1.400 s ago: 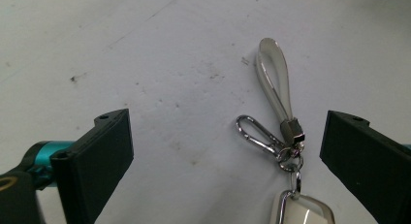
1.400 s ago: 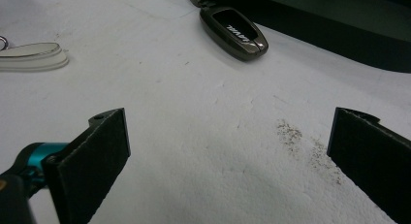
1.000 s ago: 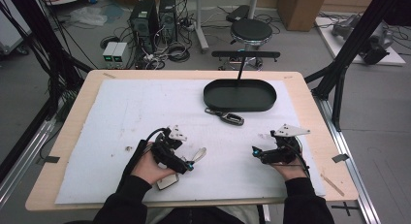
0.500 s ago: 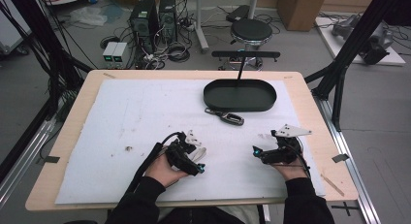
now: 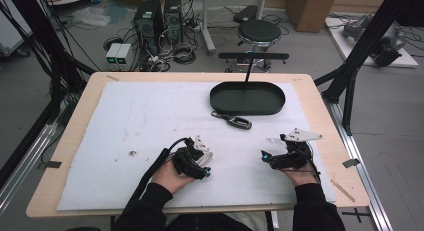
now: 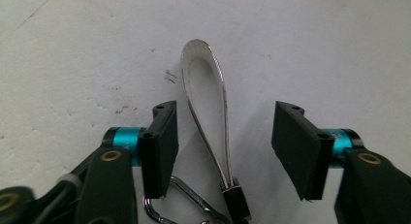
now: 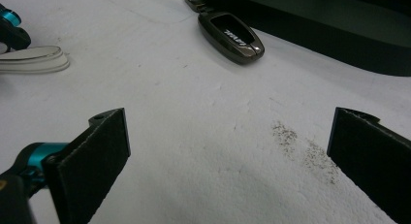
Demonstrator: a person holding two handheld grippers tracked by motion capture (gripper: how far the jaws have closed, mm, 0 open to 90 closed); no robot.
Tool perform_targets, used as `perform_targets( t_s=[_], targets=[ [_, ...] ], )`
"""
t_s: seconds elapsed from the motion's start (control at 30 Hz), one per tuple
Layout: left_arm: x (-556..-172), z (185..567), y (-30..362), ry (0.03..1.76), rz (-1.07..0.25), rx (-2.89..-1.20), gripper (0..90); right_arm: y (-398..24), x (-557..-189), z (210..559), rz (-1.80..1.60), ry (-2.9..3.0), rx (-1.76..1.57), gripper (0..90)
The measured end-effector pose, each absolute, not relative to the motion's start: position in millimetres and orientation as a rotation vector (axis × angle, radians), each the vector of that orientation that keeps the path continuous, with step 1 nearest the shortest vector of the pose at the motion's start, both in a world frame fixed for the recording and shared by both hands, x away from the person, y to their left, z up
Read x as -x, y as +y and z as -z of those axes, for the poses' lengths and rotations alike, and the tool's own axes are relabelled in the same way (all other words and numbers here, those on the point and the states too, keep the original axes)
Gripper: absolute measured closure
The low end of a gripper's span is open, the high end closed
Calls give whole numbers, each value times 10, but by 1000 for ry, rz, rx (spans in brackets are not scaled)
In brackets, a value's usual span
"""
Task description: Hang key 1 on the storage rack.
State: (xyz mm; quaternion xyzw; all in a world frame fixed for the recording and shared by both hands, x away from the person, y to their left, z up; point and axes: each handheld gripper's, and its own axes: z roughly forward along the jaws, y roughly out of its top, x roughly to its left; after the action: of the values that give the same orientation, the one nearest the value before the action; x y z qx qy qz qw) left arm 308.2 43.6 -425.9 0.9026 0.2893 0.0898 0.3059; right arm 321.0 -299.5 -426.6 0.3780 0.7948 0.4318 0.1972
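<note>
Jaws of the left hand-held gripper [image 6: 223,151] have just been closing and now stand half-wide around a white strap loop [image 6: 206,107] with a metal clip [image 6: 186,204], lying on the white bench mat [image 5: 125,121], pads not touching it. Right hand-held gripper [image 7: 228,156] rests wide apart, holding nothing, near a car key fob [image 7: 230,36] beside the black tray [image 5: 247,97].

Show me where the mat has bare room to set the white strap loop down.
The mat's left half, from its left edge to the left hand-held gripper, lies bare. Crowded: the far right, where the car key lies beside the black tray, and the near strip by both hands.
</note>
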Motion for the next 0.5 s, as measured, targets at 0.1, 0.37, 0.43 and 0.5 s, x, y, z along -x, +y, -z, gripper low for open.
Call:
perform_targets(
  t_s=[0.1, 0.37, 0.43, 0.5],
  targets=[
    [-3073, 4266, 421, 790, -247, -2387, 556, -3000, -3201, 4256, -1219, 2226, -1069, 9],
    [-3090, 4303, 460, 826, -236, -2343, 838, -2988, -3200, 4262, -1200, 2231, -1068, 9],
    [-3104, 4306, 469, 830, -219, -2337, 860, -2987, -3199, 4262, -1196, 2231, -1067, 9],
    [-3109, 4301, 484, 794, -218, -2342, 865, -2989, -3195, 4258, -1202, 2225, -1063, 9]
  ],
)
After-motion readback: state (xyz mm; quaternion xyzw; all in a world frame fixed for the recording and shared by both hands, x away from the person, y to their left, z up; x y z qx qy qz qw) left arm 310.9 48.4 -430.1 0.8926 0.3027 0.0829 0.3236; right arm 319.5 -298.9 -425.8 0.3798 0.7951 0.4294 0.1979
